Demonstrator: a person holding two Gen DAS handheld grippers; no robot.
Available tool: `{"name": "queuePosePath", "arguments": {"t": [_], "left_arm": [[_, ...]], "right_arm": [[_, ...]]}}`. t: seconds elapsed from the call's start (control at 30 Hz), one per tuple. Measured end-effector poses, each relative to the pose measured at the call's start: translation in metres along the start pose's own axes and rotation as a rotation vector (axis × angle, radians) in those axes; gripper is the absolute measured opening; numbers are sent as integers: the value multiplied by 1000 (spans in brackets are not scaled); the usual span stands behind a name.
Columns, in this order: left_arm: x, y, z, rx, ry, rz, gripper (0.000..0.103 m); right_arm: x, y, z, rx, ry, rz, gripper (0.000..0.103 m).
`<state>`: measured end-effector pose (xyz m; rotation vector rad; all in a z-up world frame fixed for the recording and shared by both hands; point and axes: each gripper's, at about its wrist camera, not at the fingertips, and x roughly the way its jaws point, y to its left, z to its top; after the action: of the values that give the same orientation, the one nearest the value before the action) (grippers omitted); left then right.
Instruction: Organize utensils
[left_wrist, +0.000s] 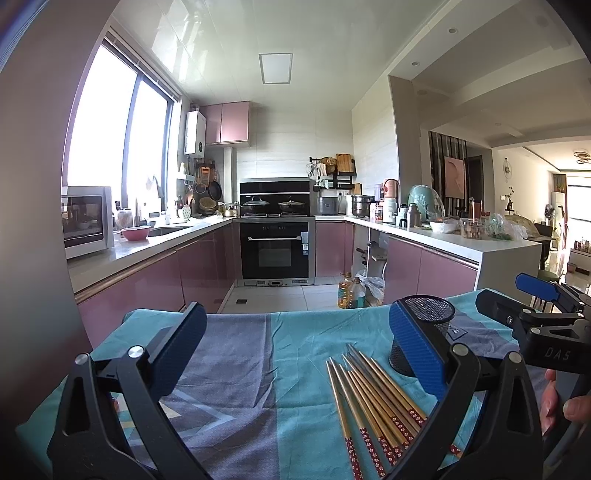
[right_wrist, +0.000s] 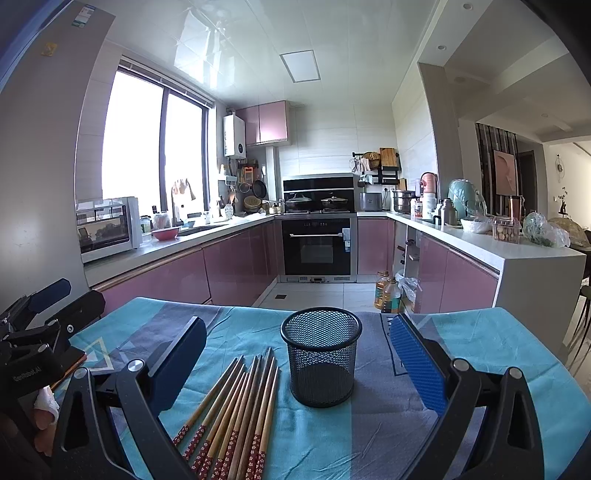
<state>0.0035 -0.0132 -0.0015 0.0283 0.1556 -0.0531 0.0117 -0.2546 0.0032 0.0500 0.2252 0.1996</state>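
Several wooden chopsticks (right_wrist: 236, 410) with red flowered ends lie side by side on the blue and grey cloth (right_wrist: 480, 347). A black mesh cup (right_wrist: 320, 356) stands upright just right of them, empty as far as I can see. My right gripper (right_wrist: 299, 363) is open and empty above the cloth, with the cup between its fingers' lines. My left gripper (left_wrist: 295, 354) is open and empty; the chopsticks (left_wrist: 373, 402) lie toward its right finger, and the cup (left_wrist: 428, 325) shows partly behind that finger. The right gripper (left_wrist: 546, 314) shows at the far right of the left wrist view.
The table stands in a kitchen with pink cabinets (right_wrist: 236, 266), an oven (right_wrist: 317, 245) and a floor gap beyond the table's far edge. Oil bottles (right_wrist: 386, 293) stand on the floor. The left gripper (right_wrist: 33, 332) shows at the left edge of the right wrist view.
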Motion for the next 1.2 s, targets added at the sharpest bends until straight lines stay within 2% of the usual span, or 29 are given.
{"name": "queuePosePath", "arguments": {"t": [0.23,0.33,0.43,0.47,0.5,0.57,0.63,0.7,0.87,1.0,1.07,1.2], "left_arm": [[11,1,-4,-1,49,-6,97],[21,3,-8,-4,99,-16,97],[37,4,-14,4,179,-29,97],[42,5,-17,7,206,-34,97],[48,5,-21,12,235,-38,96],[61,5,-30,26,306,-63,91],[74,4,-39,35,372,-80,84],[86,1,-49,46,436,-105,81],[110,-11,-70,87,543,-158,71],[127,-15,-81,91,611,-178,65],[130,-17,-85,85,639,-182,57],[137,-17,-90,73,684,-212,53]], "right_arm": [[5,-4,-4,-1,43,14,96],[12,-5,-7,-6,96,32,96],[26,-3,-16,-21,193,62,96],[32,-2,-21,-28,233,72,94],[38,-1,-24,-33,266,81,87],[50,1,-33,-40,342,96,76],[63,2,-41,-38,412,112,69],[74,4,-52,-40,466,122,57],[96,13,-70,-74,566,125,40],[106,13,-78,-59,622,138,34],[107,14,-79,-59,629,139,33],[110,13,-77,-61,649,144,32]]}}
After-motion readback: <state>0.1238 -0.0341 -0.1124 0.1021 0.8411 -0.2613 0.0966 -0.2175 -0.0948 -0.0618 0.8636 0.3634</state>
